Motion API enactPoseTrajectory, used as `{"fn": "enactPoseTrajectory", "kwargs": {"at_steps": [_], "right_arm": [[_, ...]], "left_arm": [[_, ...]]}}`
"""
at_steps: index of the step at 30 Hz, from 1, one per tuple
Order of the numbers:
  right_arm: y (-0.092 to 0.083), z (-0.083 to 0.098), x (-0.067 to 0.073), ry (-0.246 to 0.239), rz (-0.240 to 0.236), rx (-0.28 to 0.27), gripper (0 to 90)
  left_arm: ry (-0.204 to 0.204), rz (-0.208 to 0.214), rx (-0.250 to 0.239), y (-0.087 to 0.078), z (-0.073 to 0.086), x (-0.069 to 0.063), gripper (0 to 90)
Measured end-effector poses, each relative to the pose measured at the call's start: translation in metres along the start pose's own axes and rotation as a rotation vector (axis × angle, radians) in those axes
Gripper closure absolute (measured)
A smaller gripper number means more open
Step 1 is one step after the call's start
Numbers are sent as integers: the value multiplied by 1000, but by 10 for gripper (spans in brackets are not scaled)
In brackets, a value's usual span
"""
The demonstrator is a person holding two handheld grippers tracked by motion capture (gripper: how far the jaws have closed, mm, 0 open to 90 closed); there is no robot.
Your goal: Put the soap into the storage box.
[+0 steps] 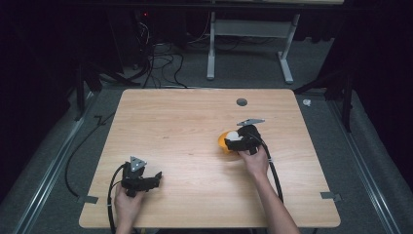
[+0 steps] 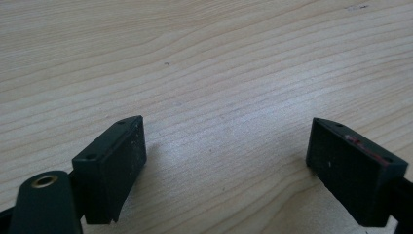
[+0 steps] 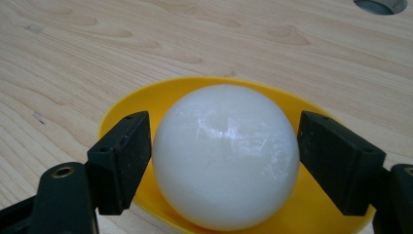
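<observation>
Inside the yellow bowl (image 3: 146,102), a white ball (image 3: 226,156) sits between the right gripper's (image 3: 225,156) clasping jaws; left gripper (image 2: 226,161) spread.

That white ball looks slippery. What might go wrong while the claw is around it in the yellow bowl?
The white ball is smooth and round, and the right claw meets it with flat pads at its sides, so it may squirt out if squeezed or lifted.

The yellow bowl looks light and nothing holds it; a nudge might tip or slide it across the table.

The left claw rests open, far off, too far to catch anything.
</observation>
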State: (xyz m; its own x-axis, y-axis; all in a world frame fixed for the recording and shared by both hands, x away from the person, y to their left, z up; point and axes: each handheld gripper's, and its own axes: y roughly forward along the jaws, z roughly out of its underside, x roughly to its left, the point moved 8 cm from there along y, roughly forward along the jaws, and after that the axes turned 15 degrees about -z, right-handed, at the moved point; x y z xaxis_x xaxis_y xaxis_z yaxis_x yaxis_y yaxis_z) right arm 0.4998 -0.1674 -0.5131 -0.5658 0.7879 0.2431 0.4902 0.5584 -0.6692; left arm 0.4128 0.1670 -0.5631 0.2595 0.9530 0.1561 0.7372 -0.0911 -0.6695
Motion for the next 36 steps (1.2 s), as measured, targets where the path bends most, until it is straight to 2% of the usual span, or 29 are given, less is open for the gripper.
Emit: {"fn": "enactPoseTrajectory", "kwargs": {"at_steps": [17, 22, 36], "right_arm": [[-15, -5, 3, -14, -6, -44, 224], [-27, -9, 4, -8, -8, -79, 241], [-50, -10, 2, -19, 5, -122, 248]], "left_arm": [[0, 0, 0, 0, 0, 0, 150], [0, 0, 0, 0, 0, 0, 150], [0, 0, 0, 0, 0, 0, 150]]}}
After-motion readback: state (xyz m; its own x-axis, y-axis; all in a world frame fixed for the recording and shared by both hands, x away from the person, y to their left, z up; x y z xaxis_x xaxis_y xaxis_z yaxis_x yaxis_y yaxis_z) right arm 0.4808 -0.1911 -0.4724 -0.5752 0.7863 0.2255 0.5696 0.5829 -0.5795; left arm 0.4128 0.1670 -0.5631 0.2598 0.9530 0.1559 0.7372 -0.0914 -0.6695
